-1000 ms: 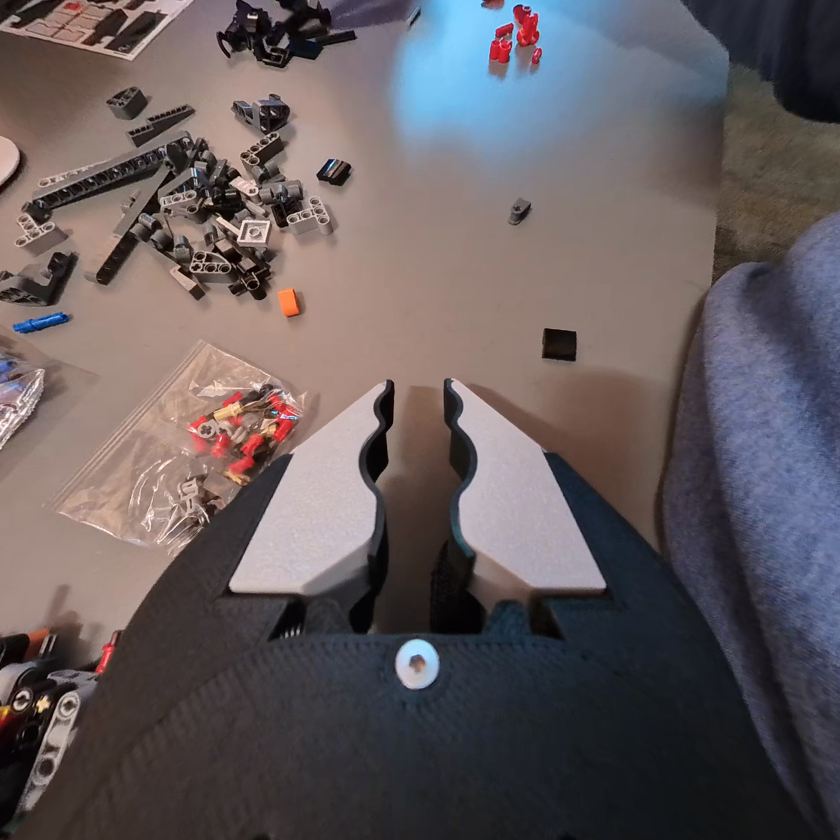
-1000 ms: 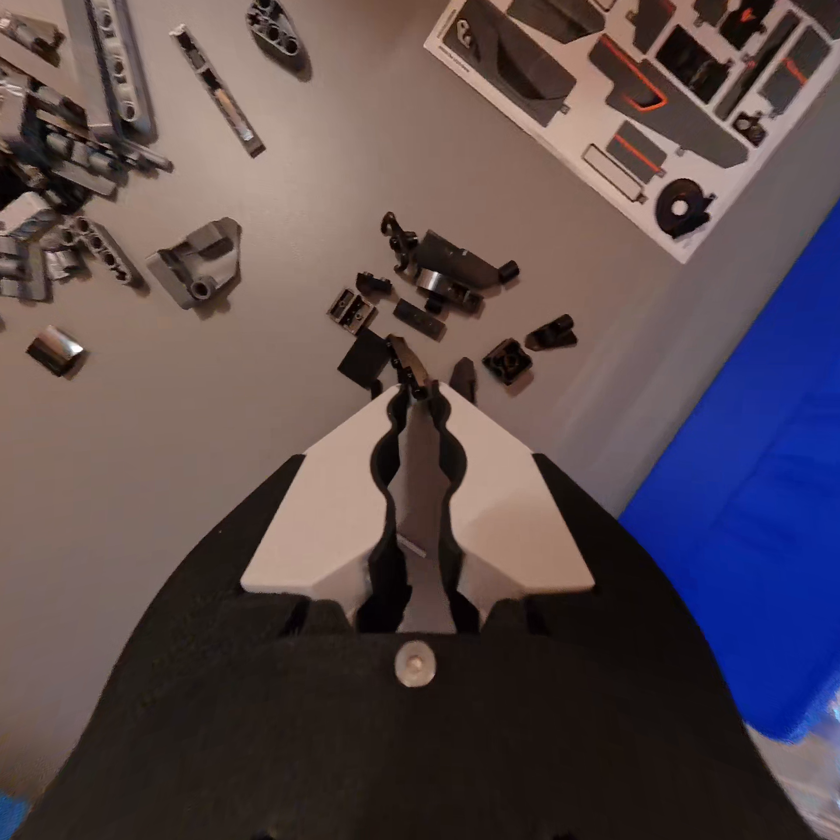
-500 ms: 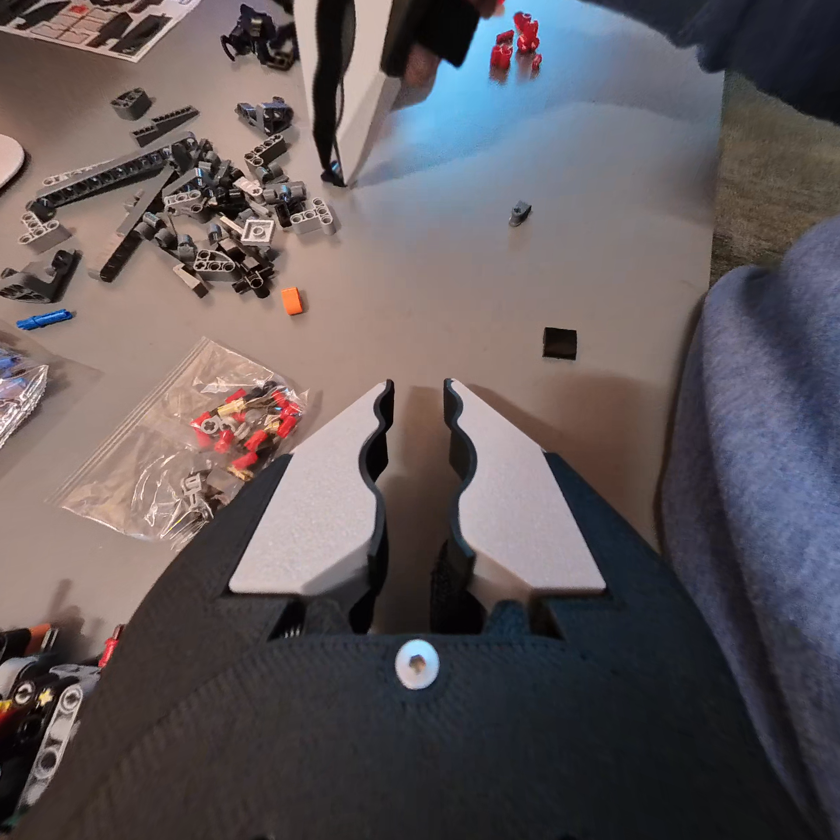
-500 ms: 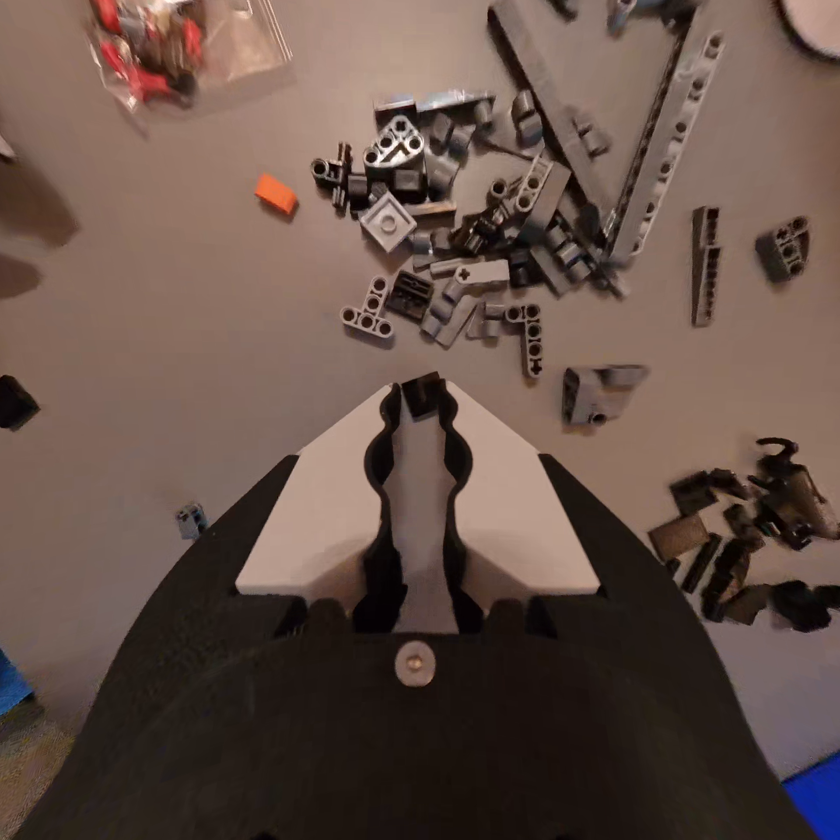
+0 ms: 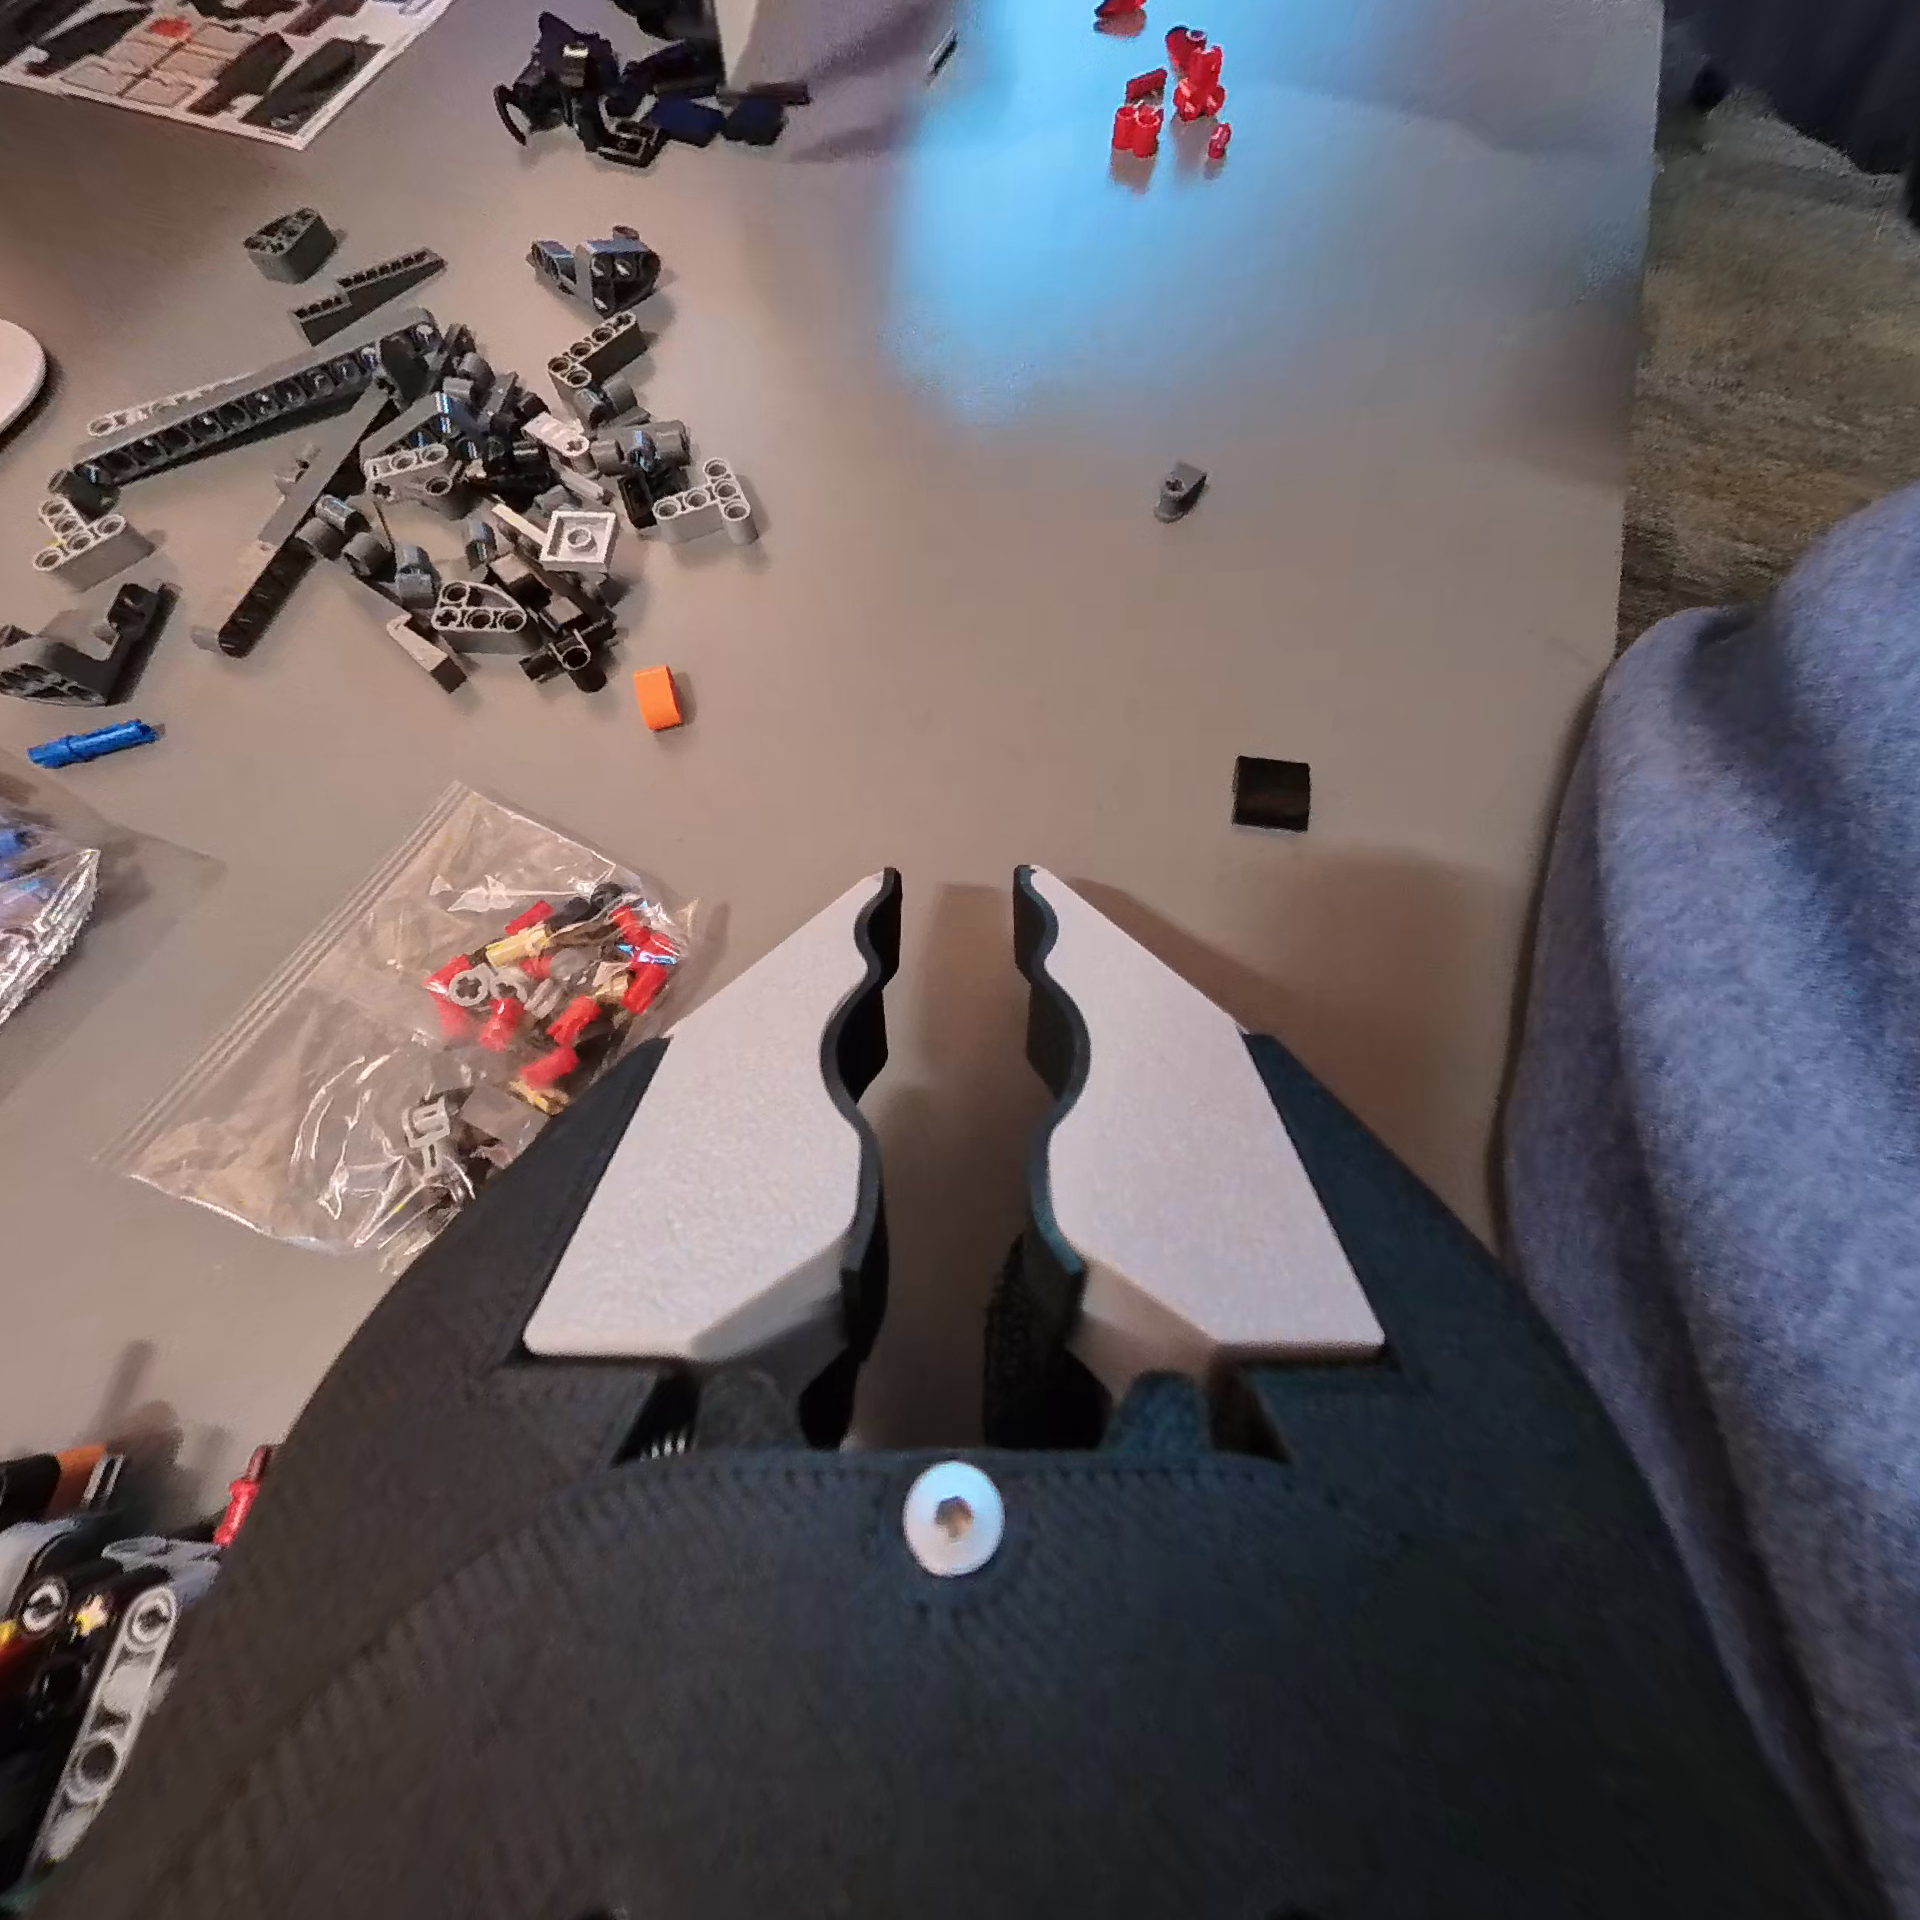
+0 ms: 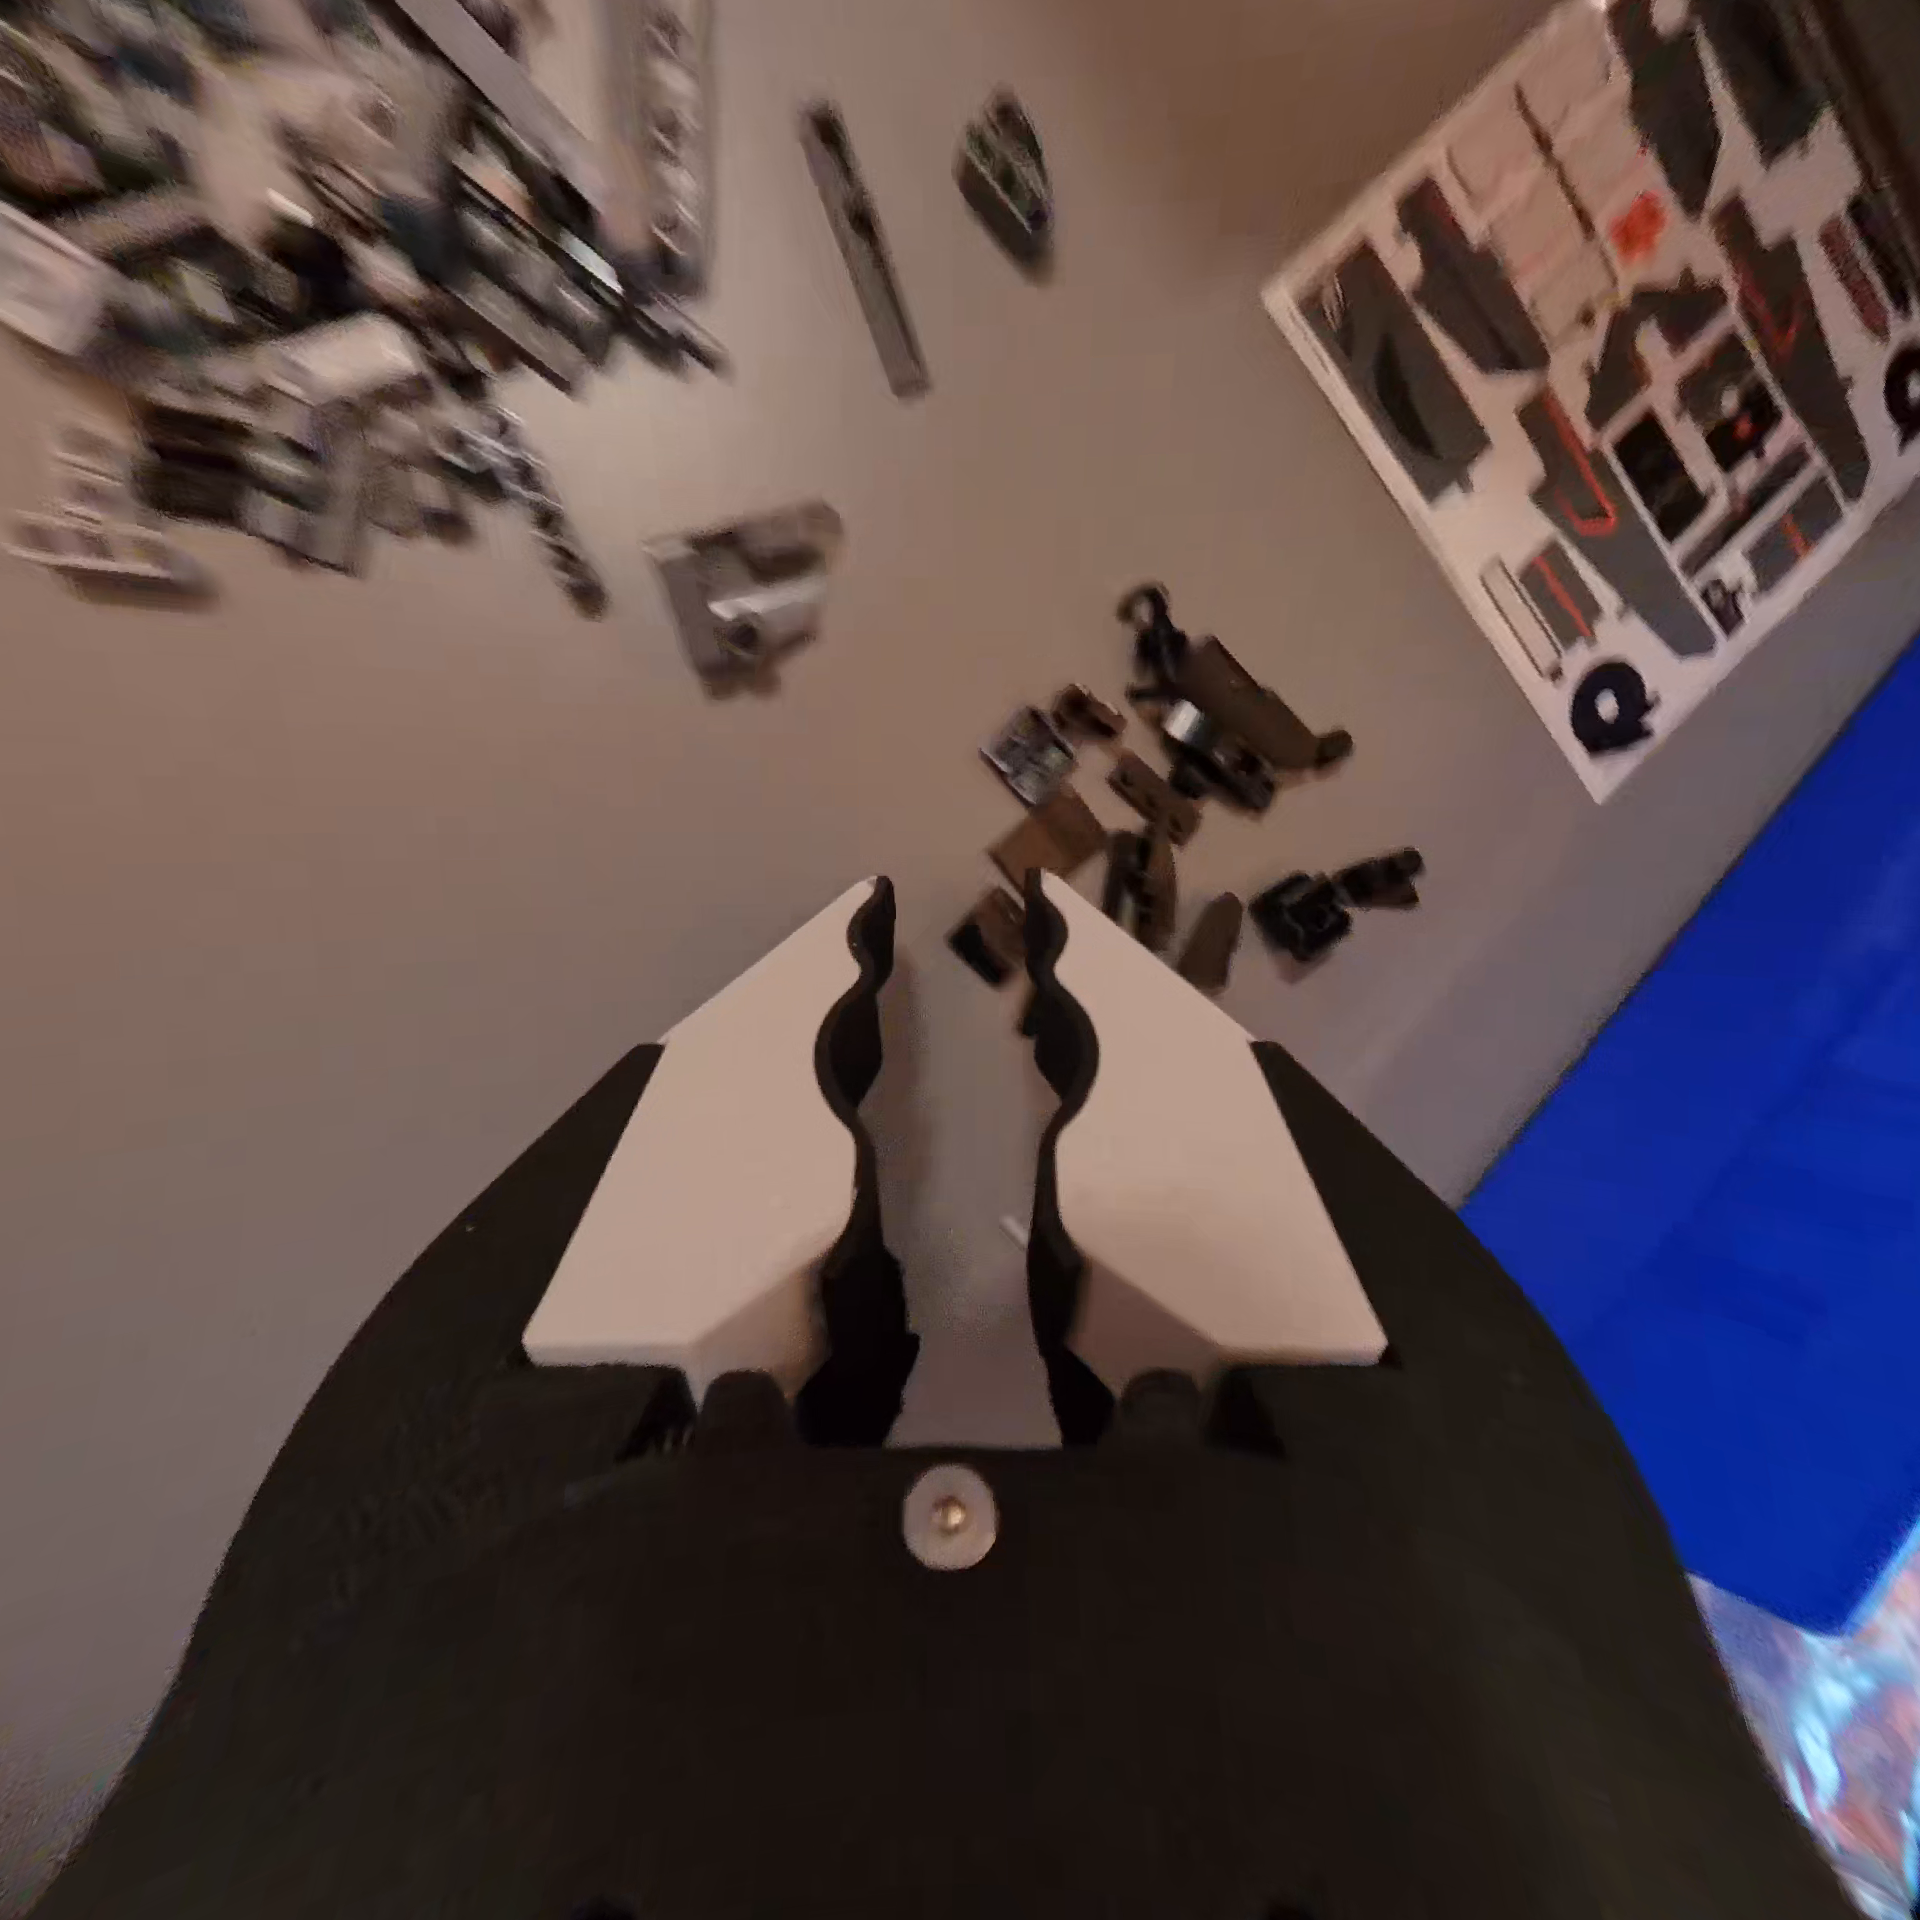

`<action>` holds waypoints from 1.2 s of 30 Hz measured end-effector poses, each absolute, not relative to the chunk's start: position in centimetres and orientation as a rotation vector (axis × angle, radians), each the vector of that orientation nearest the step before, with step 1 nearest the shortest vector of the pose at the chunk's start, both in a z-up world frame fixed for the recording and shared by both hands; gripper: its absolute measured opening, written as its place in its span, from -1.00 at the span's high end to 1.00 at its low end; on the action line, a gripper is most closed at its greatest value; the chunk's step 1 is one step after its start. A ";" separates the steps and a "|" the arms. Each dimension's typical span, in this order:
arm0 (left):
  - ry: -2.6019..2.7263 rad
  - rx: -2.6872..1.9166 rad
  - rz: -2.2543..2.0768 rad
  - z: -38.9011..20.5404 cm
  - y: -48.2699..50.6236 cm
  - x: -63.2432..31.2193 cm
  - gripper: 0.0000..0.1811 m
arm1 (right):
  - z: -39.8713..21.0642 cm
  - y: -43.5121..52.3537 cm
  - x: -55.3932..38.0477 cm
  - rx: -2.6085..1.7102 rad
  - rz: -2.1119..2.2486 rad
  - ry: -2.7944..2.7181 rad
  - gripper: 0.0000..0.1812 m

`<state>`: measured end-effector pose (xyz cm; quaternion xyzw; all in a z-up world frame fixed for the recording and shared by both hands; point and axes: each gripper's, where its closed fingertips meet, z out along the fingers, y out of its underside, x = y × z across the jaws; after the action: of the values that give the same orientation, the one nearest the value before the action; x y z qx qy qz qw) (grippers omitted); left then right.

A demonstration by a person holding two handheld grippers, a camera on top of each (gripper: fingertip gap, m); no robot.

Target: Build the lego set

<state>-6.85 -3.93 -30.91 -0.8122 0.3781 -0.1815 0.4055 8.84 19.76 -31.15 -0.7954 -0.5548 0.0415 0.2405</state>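
Lego parts lie loose on a grey table [image 5: 1039, 644]: a grey and black pile [image 5: 416, 488] at left, a cluster of small black pieces [image 6: 1174, 790] just past the right gripper [image 6: 954, 894], red pieces [image 5: 1169, 104] far off. Right gripper's jaws stand narrowly apart, nothing between them; 1 small black piece [image 6: 982, 935] lies on the table just beyond the tips. Left gripper [image 5: 956, 883] hangs over bare table, jaws narrowly apart, empty. Near it: a clear bag of red pins [image 5: 416, 1018], an orange piece [image 5: 658, 696], a black tile [image 5: 1271, 792]. Sticker sheet [image 6: 1621, 384] at the table's edge.
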 end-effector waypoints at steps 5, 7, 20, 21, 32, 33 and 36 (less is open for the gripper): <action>0.964 -2.055 -0.468 -31.3 -3.9 -6.6 0.79 | -29.9 13.5 2.7 -2.009 0.413 -1.666 0.85; 0.969 -2.054 -0.467 -31.3 -4.0 -6.5 0.79 | -30.7 11.7 0.5 -1.974 0.483 -1.724 0.83; 0.953 -2.047 -0.464 -31.1 -4.0 -7.0 0.79 | -33.3 9.9 -2.9 -1.984 0.512 -1.836 1.00; 0.952 -2.048 -0.465 -31.1 -3.9 -7.0 0.79 | -33.3 9.7 -2.4 -1.990 0.526 -1.839 1.00; 0.966 -2.050 -0.463 -31.2 -3.9 -6.5 0.79 | -31.6 10.2 -2.9 -1.874 0.522 -1.796 0.81; 0.964 -2.050 -0.459 -31.2 -3.9 -6.6 0.79 | -31.9 10.2 -3.2 -1.866 0.517 -1.813 0.82; 0.959 -2.049 -0.458 -31.1 -3.9 -6.7 0.79 | -32.8 10.0 -3.8 -1.858 0.522 -1.856 0.88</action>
<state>-6.68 -3.92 -31.14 -0.8118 0.3800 -0.1814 0.4046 -3.83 10.03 -32.77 -0.6752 -0.6747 0.1897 0.2300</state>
